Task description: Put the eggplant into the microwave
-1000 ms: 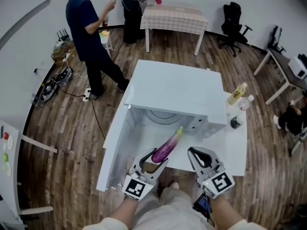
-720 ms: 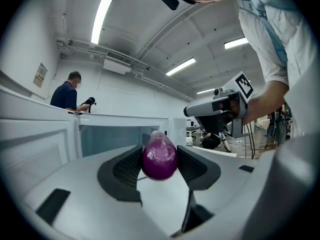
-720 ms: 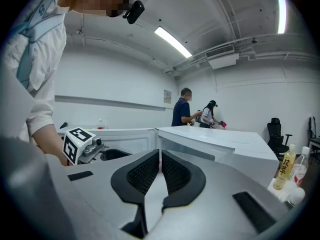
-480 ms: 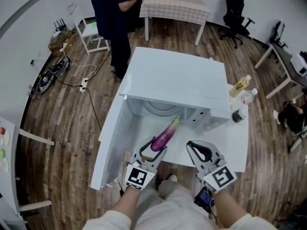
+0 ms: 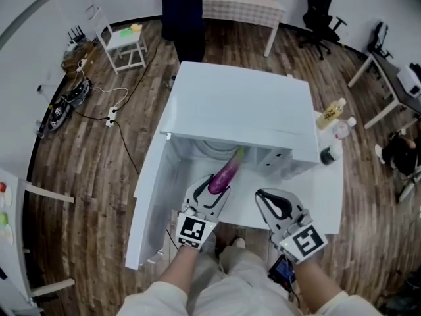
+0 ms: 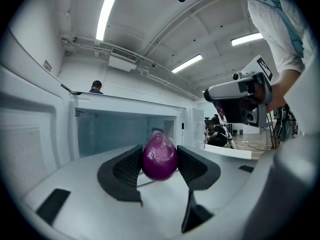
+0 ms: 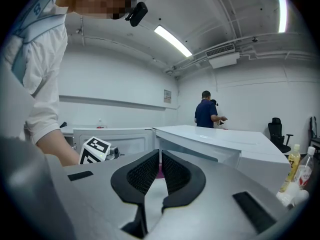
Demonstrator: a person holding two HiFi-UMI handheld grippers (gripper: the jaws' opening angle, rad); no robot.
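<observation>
Left gripper (image 5: 212,193) has moved forward over the last second, jaws part-open and clamped on the fat end of the eggplant (image 5: 225,173). Its green stem tip is now at the mouth of the open microwave (image 5: 237,101) rather than short of it. Right gripper (image 5: 271,206) idles alongside, jaws nearly together and empty; insertion looks just started, release not yet done.

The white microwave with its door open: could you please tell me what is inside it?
Only a pale round turntable shows inside; the purple eggplant in the left gripper reaches the opening. The top of the white microwave covers the rest.
</observation>
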